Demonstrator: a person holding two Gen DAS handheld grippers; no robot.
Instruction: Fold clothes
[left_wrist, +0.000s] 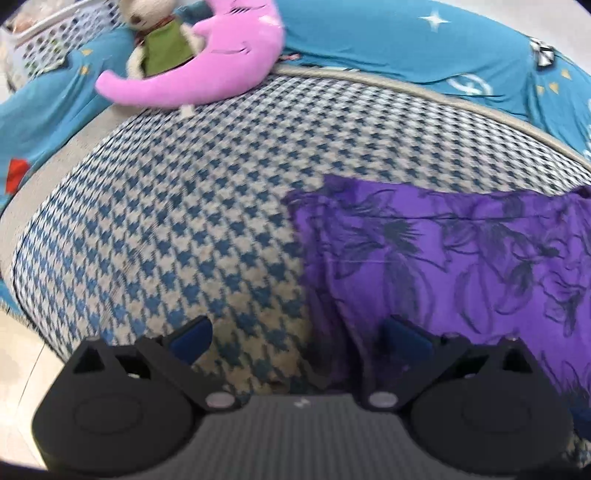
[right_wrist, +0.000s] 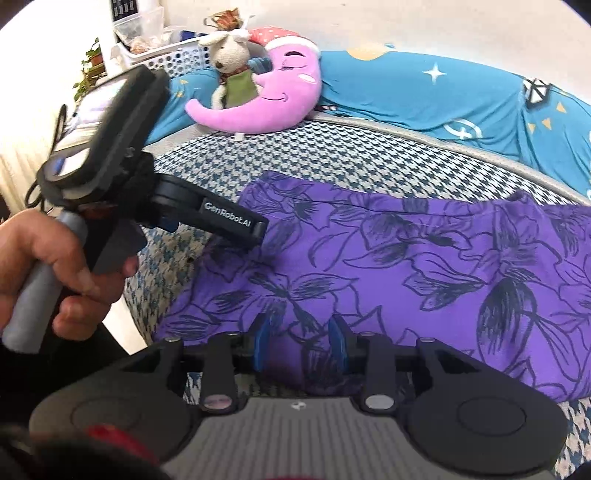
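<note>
Right tool pinches purple garment; left tool wide; basket holds packets.

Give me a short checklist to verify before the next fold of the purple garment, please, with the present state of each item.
1. Purple garment lies flat on the checkered cushion: ok.
2. Left gripper open, nothing between its fingers: ok.
3. Left gripper at the garment's left edge: ok.
4. Right gripper holds cloth: cannot tell.
5. Pink moon pillow and plush rabbit away from the garment: ok.
</note>
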